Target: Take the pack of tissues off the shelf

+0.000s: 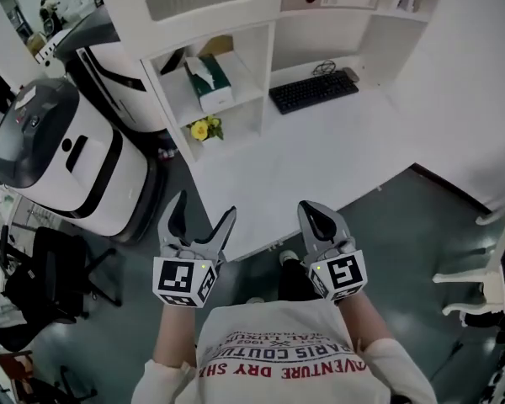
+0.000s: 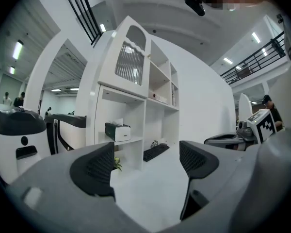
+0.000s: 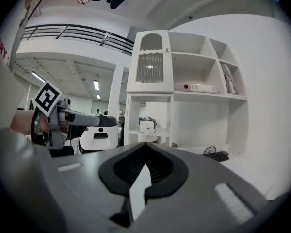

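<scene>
Shirt (image 1: 279, 358) reads "ADVENTURE DRY" and "1962"

Right gripper (image 3: 144, 148): jaws pressed together, nothing between them.
Tissues (image 3: 147, 125): there they are, straight ahead on a middle board of the shelf (image 3: 155, 90), well apart from the jaws.
Keyboard (image 3: 218, 155): dark, low right, on the white desk (image 3: 247, 166).
Left gripper (image 3: 94, 121): at left, pointing toward the shelf.
</scene>
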